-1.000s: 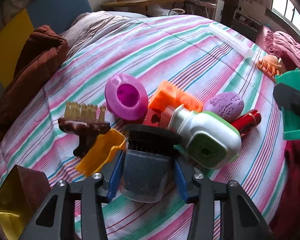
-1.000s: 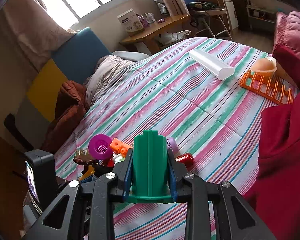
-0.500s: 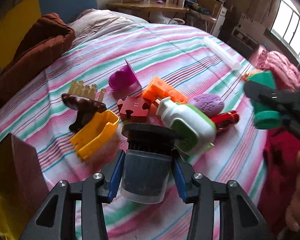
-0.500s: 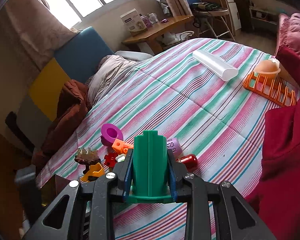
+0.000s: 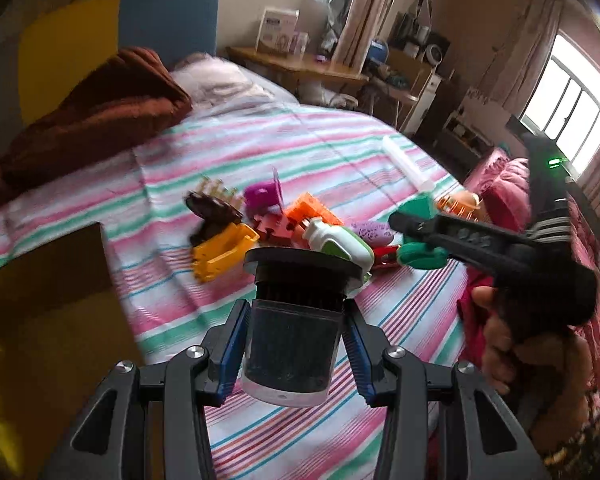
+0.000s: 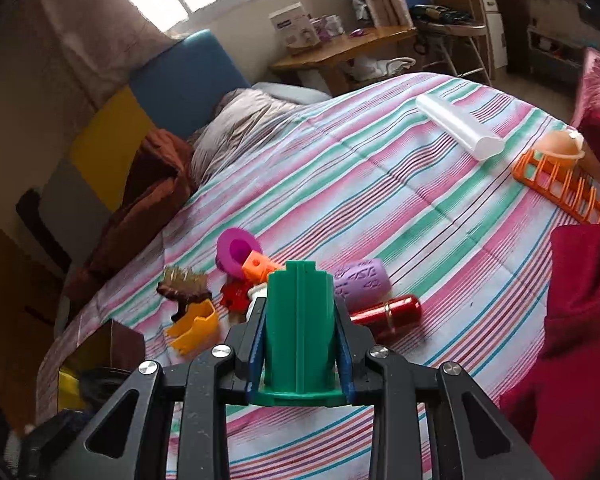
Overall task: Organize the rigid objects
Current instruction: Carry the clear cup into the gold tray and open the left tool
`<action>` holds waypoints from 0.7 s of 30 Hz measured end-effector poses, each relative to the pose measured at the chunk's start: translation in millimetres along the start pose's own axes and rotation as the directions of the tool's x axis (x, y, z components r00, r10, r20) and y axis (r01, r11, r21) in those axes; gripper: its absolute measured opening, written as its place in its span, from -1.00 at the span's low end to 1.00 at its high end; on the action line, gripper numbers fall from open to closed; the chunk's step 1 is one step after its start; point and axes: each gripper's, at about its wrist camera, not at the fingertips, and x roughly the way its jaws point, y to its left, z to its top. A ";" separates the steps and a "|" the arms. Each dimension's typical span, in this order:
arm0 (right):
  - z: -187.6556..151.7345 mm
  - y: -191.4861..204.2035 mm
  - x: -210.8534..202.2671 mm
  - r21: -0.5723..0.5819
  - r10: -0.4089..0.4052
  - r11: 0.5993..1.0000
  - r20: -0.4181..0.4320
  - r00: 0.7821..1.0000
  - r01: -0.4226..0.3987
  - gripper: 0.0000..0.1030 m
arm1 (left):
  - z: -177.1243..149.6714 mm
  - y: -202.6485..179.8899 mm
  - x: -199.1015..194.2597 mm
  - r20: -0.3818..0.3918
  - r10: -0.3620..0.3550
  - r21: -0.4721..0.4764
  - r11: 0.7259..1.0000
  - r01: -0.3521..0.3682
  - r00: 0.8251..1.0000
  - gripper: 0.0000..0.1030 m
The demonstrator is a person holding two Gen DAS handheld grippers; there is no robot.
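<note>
My left gripper (image 5: pixel 296 328) is shut on a dark jar with a black lid (image 5: pixel 290 344), held above the striped bed. My right gripper (image 6: pixel 300 332) is shut on a green plastic cup (image 6: pixel 300 324); it also shows in the left wrist view (image 5: pixel 420 236), to the right of the pile. A pile of toys lies on the bedspread: a white and green bottle (image 5: pixel 340 240), an orange block (image 6: pixel 258 266), a purple roller (image 6: pixel 360 282), a red tube (image 6: pixel 392 312), a magenta cup (image 6: pixel 236 254), a brown brush (image 6: pixel 184 288) and a yellow scoop (image 6: pixel 194 326).
A brown and yellow box (image 5: pixel 48 320) stands at the bed's near left edge. An orange rack (image 6: pixel 564 184) and a clear tube case (image 6: pixel 456 126) lie far right. A brown blanket (image 5: pixel 96 112) and a red cushion (image 6: pixel 580 320) border the bed.
My left gripper has lifted and pulled back from the pile with the jar. The right gripper has moved in closer to the pile, holding the green cup.
</note>
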 end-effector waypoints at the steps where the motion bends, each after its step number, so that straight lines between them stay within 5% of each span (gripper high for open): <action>1: -1.0 1.7 0.7 -0.010 0.002 1.000 -0.003 1.000 -0.002 -0.40 | -2.3 3.3 -8.5 0.016 0.006 0.000 1.000 -0.006 1.000 -0.10; 12: -7.6 16.2 -0.1 -0.083 0.036 0.996 -0.005 0.999 -0.036 -0.40 | -34.8 93.3 -78.8 0.074 0.152 -0.152 0.978 -0.139 0.986 -0.10; 21: -11.0 25.4 -1.3 -0.120 0.057 0.991 -0.004 0.998 -0.057 -0.40 | -60.4 187.6 -92.0 0.004 0.320 -0.302 0.904 -0.304 0.947 -0.10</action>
